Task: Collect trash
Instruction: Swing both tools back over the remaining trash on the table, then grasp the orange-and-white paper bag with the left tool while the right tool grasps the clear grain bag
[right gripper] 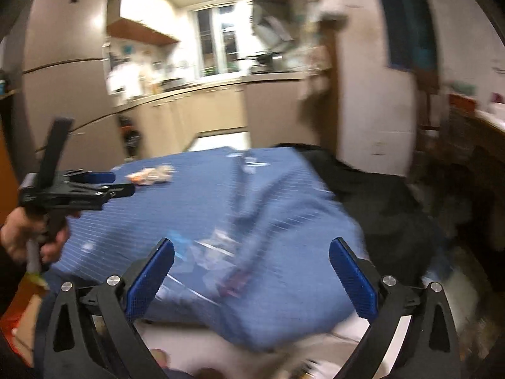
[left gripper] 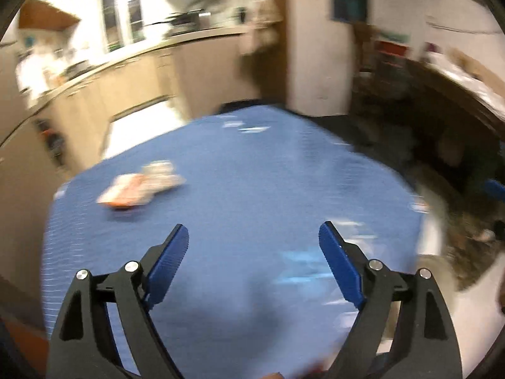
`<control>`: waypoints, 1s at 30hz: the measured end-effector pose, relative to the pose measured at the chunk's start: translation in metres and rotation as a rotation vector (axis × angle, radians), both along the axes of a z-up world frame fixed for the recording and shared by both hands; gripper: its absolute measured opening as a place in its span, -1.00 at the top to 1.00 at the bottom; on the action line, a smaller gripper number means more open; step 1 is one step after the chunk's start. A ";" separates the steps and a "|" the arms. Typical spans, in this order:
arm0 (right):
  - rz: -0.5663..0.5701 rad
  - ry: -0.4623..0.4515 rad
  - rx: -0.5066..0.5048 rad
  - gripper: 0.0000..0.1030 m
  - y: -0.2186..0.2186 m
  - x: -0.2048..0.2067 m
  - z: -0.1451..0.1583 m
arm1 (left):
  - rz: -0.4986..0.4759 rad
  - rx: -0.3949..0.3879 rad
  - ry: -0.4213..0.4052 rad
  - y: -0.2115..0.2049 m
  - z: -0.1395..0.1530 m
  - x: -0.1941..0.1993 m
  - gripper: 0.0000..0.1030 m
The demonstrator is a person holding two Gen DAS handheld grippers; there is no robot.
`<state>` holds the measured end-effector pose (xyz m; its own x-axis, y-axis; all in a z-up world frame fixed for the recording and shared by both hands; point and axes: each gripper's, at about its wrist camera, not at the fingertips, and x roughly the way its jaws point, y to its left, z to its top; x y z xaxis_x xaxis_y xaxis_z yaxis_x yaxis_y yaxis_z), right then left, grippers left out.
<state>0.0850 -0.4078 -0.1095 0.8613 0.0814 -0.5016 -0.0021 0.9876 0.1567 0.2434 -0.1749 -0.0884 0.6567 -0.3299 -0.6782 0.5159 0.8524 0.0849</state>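
**Cloth, plastic and steel**

My left gripper wears matt black plastic arms, ribbed blue pads and shiny metal pins. Beneath lies a blue striped tablecloth, woven and matt; on it, crinkly glossy wrappers.

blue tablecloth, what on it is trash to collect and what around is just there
For the job:
- orange and white wrappers
- clear plastic scraps
- small pale scraps at the far edge
- left gripper and right gripper, both open and empty

Just there:
- blue tablecloth
- kitchen counter
- window
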 end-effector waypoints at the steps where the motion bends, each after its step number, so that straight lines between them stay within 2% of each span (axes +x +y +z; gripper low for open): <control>1: 0.022 0.007 0.002 -0.90 0.010 0.016 0.001 | 0.041 0.024 -0.010 0.024 -0.002 0.021 -0.71; 2: 0.047 0.015 -0.001 -0.90 0.023 0.034 0.003 | 0.078 0.041 -0.004 0.046 -0.007 0.041 -0.76; 6: 0.174 0.084 0.019 -0.90 0.076 0.119 0.000 | 0.194 0.073 0.041 0.111 -0.024 0.106 -0.76; 8: 0.247 0.144 0.070 -0.90 0.103 0.178 -0.008 | 0.252 0.049 0.063 0.143 -0.031 0.127 -0.76; 11: 0.305 0.236 0.113 -0.85 0.144 0.261 -0.024 | 0.246 0.047 0.068 0.161 -0.035 0.146 -0.76; 16: 0.356 0.355 0.091 -0.83 0.204 0.382 -0.047 | 0.147 0.078 0.035 0.148 -0.045 0.172 -0.76; 22: 0.338 0.415 0.040 -0.83 0.231 0.454 -0.067 | 0.049 0.056 0.033 0.135 -0.057 0.199 -0.77; 28: 0.345 0.472 0.016 -0.81 0.241 0.491 -0.091 | -0.018 0.060 0.021 0.126 -0.067 0.215 -0.77; 29: 0.345 0.471 0.024 -0.77 0.237 0.491 -0.092 | -0.032 0.055 0.024 0.123 -0.068 0.216 -0.77; 30: 0.342 0.464 0.037 -0.58 0.234 0.492 -0.091 | -0.046 0.054 0.027 0.121 -0.069 0.218 -0.77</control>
<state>0.5769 -0.1743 -0.2005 0.4736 0.3413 -0.8120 -0.2429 0.9367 0.2520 0.4611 -0.0537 -0.1571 0.6230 -0.3222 -0.7127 0.5574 0.8222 0.1155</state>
